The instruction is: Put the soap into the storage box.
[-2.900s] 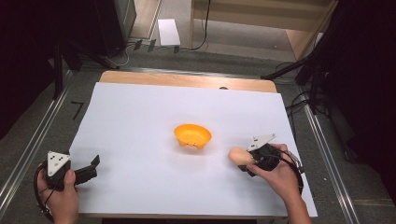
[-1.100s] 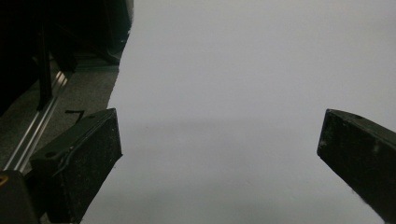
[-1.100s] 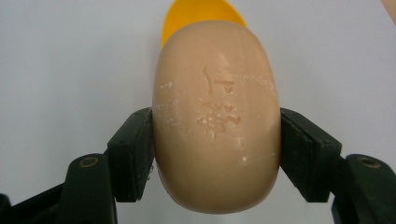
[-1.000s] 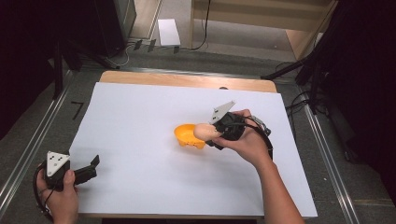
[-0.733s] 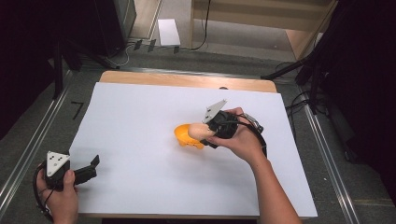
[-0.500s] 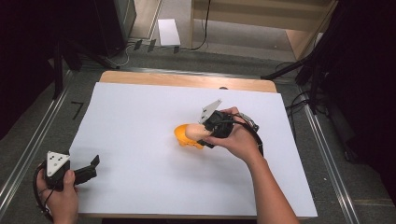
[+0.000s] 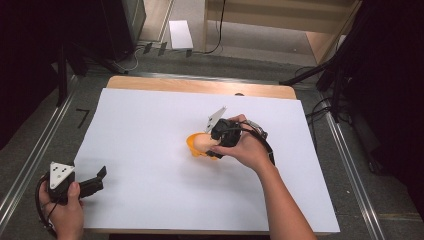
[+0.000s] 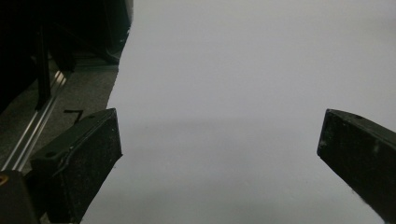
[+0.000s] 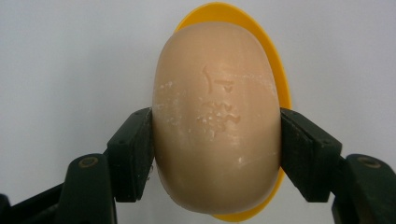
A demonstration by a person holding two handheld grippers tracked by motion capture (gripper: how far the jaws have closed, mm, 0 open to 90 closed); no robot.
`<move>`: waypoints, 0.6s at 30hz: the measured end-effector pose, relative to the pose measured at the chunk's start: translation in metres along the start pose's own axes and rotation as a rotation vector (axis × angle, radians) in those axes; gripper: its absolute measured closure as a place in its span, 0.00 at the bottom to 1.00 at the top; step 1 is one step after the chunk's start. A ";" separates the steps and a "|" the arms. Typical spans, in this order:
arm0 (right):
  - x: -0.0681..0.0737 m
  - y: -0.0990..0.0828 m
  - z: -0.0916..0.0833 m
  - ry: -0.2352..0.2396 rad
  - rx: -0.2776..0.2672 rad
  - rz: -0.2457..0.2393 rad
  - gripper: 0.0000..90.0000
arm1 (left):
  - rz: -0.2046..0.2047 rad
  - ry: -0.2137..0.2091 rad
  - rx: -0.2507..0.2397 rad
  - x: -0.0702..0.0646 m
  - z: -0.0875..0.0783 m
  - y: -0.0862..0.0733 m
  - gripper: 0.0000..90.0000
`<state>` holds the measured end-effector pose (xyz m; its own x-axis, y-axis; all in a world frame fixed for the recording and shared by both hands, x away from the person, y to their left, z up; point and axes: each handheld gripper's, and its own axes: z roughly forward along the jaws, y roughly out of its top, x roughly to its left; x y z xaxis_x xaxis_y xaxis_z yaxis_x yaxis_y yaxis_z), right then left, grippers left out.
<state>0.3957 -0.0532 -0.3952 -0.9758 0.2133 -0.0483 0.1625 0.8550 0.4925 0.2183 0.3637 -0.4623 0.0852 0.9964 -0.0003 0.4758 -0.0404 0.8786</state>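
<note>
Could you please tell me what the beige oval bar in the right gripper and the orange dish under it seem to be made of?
The beige bar looks like soap: matte, waxy, with a stamped mark and whitish scuffs. The orange dish seems to be plastic: an even, bright colour and a thin, smooth, slightly glossy rim. Neither is certain from looks alone.

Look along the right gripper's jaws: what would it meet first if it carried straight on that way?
The orange dish, probably: the right gripper, shut on the soap bar, points at it. The gap between soap and dish is unclear.
</note>
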 end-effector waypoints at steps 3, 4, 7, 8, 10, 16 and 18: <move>0.000 0.001 0.001 0.004 0.001 -0.001 0.37 | 0.000 0.000 0.000 0.000 0.000 0.000 0.00; 0.000 0.002 0.002 0.001 0.001 -0.005 0.37 | 0.001 0.000 0.001 0.000 0.000 0.000 0.00; 0.000 0.003 0.005 0.003 0.019 -0.004 0.37 | 0.000 -0.001 -0.001 0.000 0.000 0.000 0.00; -0.001 0.004 0.006 0.009 0.027 0.000 0.37 | -0.001 0.000 -0.001 0.000 0.000 0.000 0.00; -0.001 0.004 0.007 0.009 0.031 0.006 0.37 | 0.001 -0.001 0.000 0.000 0.000 0.000 0.00; -0.005 0.002 0.010 0.023 0.042 0.025 0.37 | 0.000 -0.001 0.001 0.000 0.000 0.000 0.00; -0.005 0.001 0.010 0.026 0.040 0.026 0.36 | 0.000 0.000 0.000 0.000 0.000 0.000 0.00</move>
<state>0.4025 -0.0486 -0.4034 -0.9746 0.2235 -0.0134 0.1927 0.8678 0.4580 0.2183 0.3637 -0.4623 0.0854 0.9963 -0.0006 0.4757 -0.0403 0.8787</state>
